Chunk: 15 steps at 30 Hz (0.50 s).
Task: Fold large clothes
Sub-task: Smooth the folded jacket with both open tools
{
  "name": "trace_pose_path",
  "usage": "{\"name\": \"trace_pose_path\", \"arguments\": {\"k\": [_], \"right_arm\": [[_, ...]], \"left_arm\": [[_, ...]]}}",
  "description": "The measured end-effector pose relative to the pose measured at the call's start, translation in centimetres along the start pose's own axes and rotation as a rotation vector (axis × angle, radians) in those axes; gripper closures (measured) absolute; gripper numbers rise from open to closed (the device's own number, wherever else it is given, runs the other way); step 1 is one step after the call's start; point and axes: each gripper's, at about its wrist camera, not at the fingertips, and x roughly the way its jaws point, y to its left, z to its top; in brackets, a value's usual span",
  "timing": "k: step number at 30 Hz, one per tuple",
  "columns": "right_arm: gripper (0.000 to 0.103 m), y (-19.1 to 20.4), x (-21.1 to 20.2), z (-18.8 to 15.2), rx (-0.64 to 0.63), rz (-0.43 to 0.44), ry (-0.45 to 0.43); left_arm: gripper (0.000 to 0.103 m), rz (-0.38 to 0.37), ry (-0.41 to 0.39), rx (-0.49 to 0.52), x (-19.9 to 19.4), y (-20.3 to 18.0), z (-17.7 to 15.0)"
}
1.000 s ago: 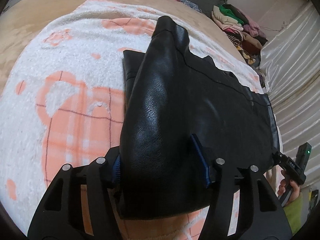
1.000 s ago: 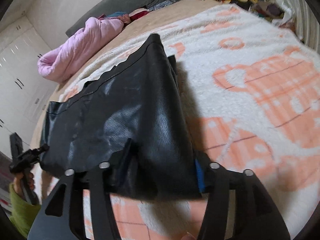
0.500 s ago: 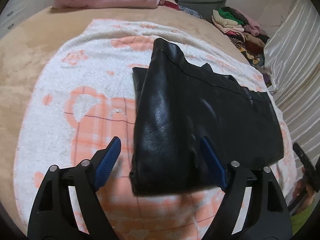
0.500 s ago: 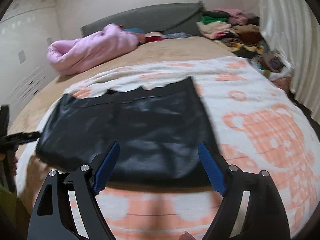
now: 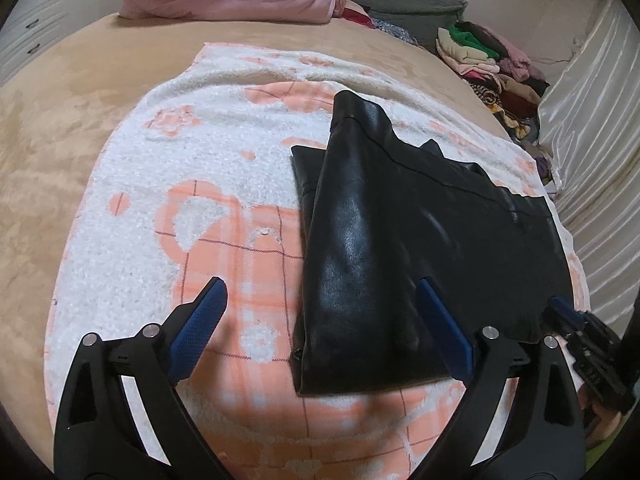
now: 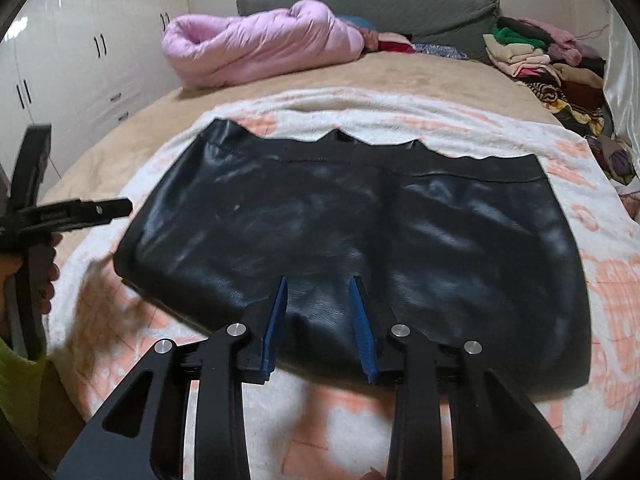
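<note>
Both tools released black leather garment (image 6: 360, 232); left tool (image 5: 320, 320) spreading wide, right tool (image 6: 318, 316) narrowing, empty.

Black garment (image 6: 360, 232), glossy, leather-like. Lies folded flat on white-and-orange blanket (image 5: 224, 184) on the bed. Roughly rectangular outline; far edge wavy with a stitched band along it, near edge a smooth fold. In left wrist view the near end bulges up slightly; lower layer shows along its left side.
</note>
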Motion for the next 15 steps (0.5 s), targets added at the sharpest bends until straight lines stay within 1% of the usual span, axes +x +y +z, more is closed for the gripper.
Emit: {"name": "trace_pose_path", "arguments": {"k": [3, 7, 9, 10, 11, 12, 14, 15], "right_arm": [[0.074, 0.1, 1.7, 0.1, 0.012, -0.006, 0.056], [0.074, 0.1, 3.9, -0.3, 0.016, -0.010, 0.126], [0.074, 0.0, 4.6, -0.6, 0.012, -0.009, 0.139], [0.074, -0.1, 5.0, -0.9, 0.019, -0.004, 0.142], [0.074, -0.2, 5.3, -1.1, 0.027, 0.002, 0.139], [0.074, -0.3, 5.4, -1.3, 0.031, 0.006, 0.136], [0.074, -0.5, 5.6, -1.5, 0.040, 0.015, 0.135], [0.074, -0.5, 5.5, -1.3, 0.035, 0.021, 0.141]], "left_arm": [[0.014, -0.003, 0.012, -0.012, 0.8, 0.4, 0.4], [0.013, -0.017, 0.054, -0.032, 2.7, 0.7, 1.5], [0.010, -0.044, 0.072, -0.038, 3.5, 0.6, 2.1], [0.010, -0.067, 0.087, -0.048, 4.2, 0.6, 2.6], [0.010, -0.074, 0.104, -0.052, 4.9, 0.6, 3.1], [0.010, -0.072, 0.114, -0.053, 5.5, 0.5, 3.6], [0.010, -0.044, 0.134, -0.034, 6.9, 0.1, 4.7], [0.010, -0.047, 0.143, -0.032, 7.3, 0.2, 4.9]]}}
